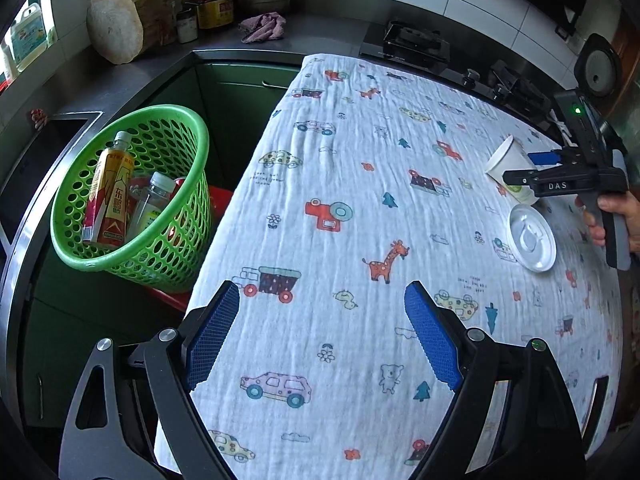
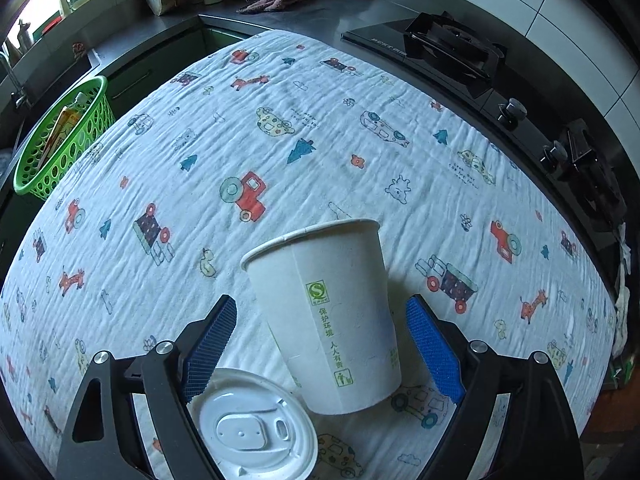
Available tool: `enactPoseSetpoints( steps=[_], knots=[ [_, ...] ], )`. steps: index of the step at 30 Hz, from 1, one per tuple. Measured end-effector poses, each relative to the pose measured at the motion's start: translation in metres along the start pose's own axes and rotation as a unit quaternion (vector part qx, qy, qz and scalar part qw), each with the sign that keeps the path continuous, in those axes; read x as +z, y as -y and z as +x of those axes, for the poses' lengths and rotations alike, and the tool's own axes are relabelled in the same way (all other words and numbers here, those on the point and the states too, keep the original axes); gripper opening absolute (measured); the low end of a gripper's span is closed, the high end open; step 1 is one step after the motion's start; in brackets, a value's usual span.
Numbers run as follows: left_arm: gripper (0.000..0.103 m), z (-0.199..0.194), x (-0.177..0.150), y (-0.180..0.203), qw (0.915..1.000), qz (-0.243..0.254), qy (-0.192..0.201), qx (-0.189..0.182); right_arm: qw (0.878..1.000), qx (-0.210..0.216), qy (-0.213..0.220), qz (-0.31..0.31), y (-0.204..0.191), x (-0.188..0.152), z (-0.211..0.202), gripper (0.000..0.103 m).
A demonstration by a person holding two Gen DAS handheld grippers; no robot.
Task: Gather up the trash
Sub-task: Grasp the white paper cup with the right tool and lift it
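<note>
Kitchen setting: table draped w/ white cloth (image 1: 340, 184) printed w/ cartoon cars, giraffes and trees, dark stove (image 2: 452, 50) along far edge, steel counter w/ bottles, pot and purple rag (image 1: 263, 27) behind. Green basket (image 1: 132, 188) beside table's left edge, bottles inside. Left gripper (image 1: 322, 334) spread wide over bare cloth, nothing between fingers; right gripper (image 2: 320, 344) spread around upright paper cup (image 2: 332, 312), pads not pressing, white lid (image 2: 252, 428) flat just beside cup.
</note>
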State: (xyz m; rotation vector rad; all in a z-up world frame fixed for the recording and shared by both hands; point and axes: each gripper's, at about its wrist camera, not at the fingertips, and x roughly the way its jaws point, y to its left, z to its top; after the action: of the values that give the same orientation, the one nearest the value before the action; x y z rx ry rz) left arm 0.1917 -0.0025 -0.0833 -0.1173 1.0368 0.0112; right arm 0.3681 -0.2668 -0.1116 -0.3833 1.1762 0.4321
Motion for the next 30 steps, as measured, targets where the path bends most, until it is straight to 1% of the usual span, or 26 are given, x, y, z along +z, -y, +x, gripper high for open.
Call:
enactPoseSetpoints(
  steps=[3, 6, 7, 9, 14, 17, 20, 27, 30],
  knots=[
    [0.084, 0.001, 0.0, 0.006, 1.0, 0.004, -0.003, -0.002, 1.0, 0.002, -0.002, 0.0, 0.003, 0.0, 0.004, 0.083],
    [0.084, 0.004, 0.0, 0.016, 0.9999, 0.009, -0.006, -0.004, 1.0, 0.006, -0.002, -0.001, 0.004, -0.001, 0.006, 0.078],
    [0.084, 0.005, 0.0, 0.019, 0.9999, 0.012, -0.008, -0.006, 1.0, 0.005, -0.001, -0.001, 0.004, -0.002, 0.007, 0.076],
    [0.084, 0.007, 0.001, 0.026, 0.9998, 0.018, -0.009, -0.009, 1.0, 0.01, -0.002, 0.0, 0.005, -0.003, 0.009, 0.067],
    [0.084, 0.01, 0.005, 0.049, 0.999, 0.039, -0.011, -0.02, 1.0, 0.005, 0.016, 0.011, 0.01, -0.01, -0.002, 0.066],
    [0.084, 0.014, 0.008, 0.066, 0.998, 0.053, -0.011, -0.031, 0.999, 0.008, 0.037, 0.03, 0.018, -0.017, -0.019, 0.066],
    [0.084, 0.019, 0.011, 0.086, 0.9962, 0.07, -0.015, -0.05, 0.997, 0.015, 0.051, 0.054, 0.028, -0.026, -0.04, 0.066],
    [0.084, 0.034, 0.008, 0.148, 0.9866, 0.132, -0.028, -0.093, 0.994, 0.007, 0.065, 0.092, 0.049, -0.06, -0.079, 0.066],
    [0.09, 0.04, 0.008, 0.172, 0.9817, 0.152, -0.032, -0.111, 0.992, 0.001, 0.068, 0.109, 0.06, -0.077, -0.093, 0.066]
  ],
)
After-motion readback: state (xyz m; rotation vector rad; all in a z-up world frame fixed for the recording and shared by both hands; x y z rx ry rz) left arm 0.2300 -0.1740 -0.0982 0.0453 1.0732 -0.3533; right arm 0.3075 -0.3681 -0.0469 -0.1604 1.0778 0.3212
